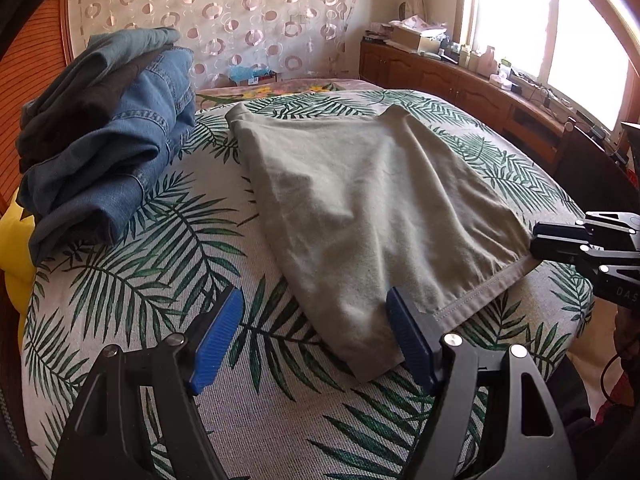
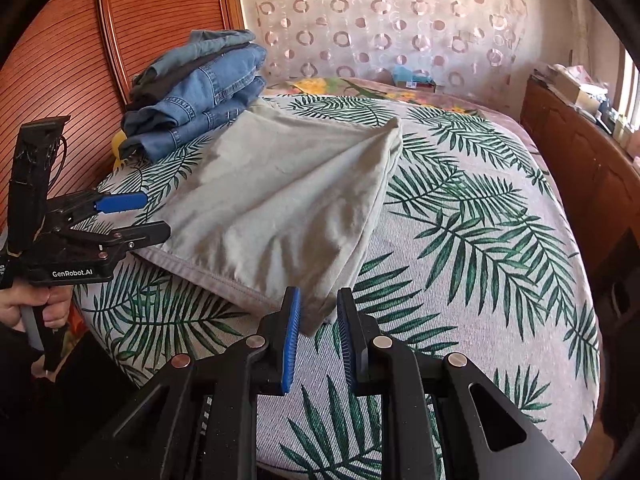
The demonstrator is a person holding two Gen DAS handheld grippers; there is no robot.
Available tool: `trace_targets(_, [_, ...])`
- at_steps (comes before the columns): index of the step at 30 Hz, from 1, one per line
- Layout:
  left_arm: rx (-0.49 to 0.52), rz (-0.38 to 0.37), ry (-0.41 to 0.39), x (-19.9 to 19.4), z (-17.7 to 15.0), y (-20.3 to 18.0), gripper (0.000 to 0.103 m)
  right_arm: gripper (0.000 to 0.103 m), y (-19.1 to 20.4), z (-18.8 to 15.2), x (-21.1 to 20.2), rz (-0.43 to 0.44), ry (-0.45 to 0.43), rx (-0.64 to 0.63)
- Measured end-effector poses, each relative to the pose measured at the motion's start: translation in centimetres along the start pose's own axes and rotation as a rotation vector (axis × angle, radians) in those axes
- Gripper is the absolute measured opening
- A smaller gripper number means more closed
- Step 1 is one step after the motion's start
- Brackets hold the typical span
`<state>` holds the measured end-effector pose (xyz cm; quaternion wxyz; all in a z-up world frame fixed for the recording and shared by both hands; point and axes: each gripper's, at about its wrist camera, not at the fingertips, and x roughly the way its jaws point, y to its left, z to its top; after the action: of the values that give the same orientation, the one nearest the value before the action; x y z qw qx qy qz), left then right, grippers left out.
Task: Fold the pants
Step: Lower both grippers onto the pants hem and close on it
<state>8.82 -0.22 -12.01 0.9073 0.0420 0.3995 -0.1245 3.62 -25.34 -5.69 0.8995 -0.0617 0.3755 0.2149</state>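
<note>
The left gripper (image 1: 316, 336) hangs released over the near-left corner of the khaki pants (image 1: 372, 204), one finger resting on the cloth. The right gripper (image 2: 318, 332), nearly closed but empty, flanks the near-right corner. The pants lie on the bed (image 2: 480, 240), long axis running away toward the folded jeans (image 1: 104, 136).

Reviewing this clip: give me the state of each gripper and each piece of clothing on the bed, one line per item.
Left gripper: open, straddling the near left corner of the pants.
Right gripper: open, narrow gap, at the near right corner.
Khaki pants: folded, lying flat on the bedspread, lightly wrinkled.
Jeans stack: folded, piled beside the headboard.
</note>
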Motion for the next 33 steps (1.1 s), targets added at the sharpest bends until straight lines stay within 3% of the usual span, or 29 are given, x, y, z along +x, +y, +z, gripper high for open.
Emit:
trace_targets(8, [-0.041, -0.014, -0.001, 0.3, -0.6, 0.4, 0.076, 0.019, -0.4, 0.1, 0.4, -0.014, -0.02, 0.017])
trace_targets(15, [-0.043, -0.004, -0.008, 0.3, -0.8, 0.4, 0.077, 0.032, -0.1, 0.0, 1.2, -0.022, -0.047, 0.001])
trace_targets(24, [-0.051, -0.005, 0.004, 0.1, -0.8, 0.5, 0.077, 0.033, -0.3, -0.4, 2.4, -0.006, -0.034, 0.025])
trace_targets(30, [-0.069, -0.045, -0.005, -0.6, -1.4, 1.1, 0.077, 0.033, -0.5, -0.7, 2.2, 0.009, -0.029, 0.031])
trace_targets(31, [-0.073, -0.051, -0.008, -0.7, -1.5, 1.2, 0.076, 0.033, -0.4, -0.7, 2.2, 0.009, -0.028, 0.032])
trace_targets(33, [-0.076, -0.071, -0.014, -1.0, -1.7, 1.2, 0.065, 0.033, -0.3, -0.8, 2.0, 0.01, -0.027, 0.032])
